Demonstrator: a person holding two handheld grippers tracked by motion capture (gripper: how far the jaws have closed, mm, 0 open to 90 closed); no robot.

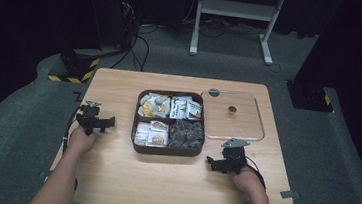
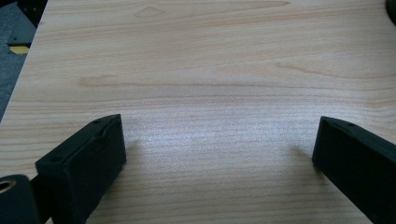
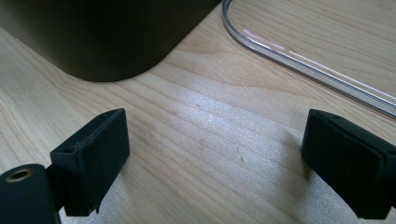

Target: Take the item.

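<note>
Dark brown four-compartment snack box [image 1: 166,151] sits mid-table on the wooden table [image 1: 112,170], lid off. The clear lid [image 1: 257,119] with a small round knob [image 1: 232,109] lies flat just right of the box, touching or nearly so. The compartments hold wrapped snacks: yellow-white packets back left, printed packets back right, pale packets front left, dark pieces front right; the exact kinds are too small to tell.

Handling: the lid looks like thin rigid clear plastic, light, slick, and flat against the table, so the rim is hard to get under. The knob is probably the best place to pinch. The box is stiff-walled and heavier with its contents; grip the wall if it needs moving.

Left gripper [image 1: 98,119] is left of the box and well apart from it, jaws wide over bare wood, nothing between them. Right gripper [image 1: 219,164] is near the box's front right corner, just before the lid's near edge, jaws wide and empty. Both hands rest low on the table, forearms coming in from the near edge.
</note>
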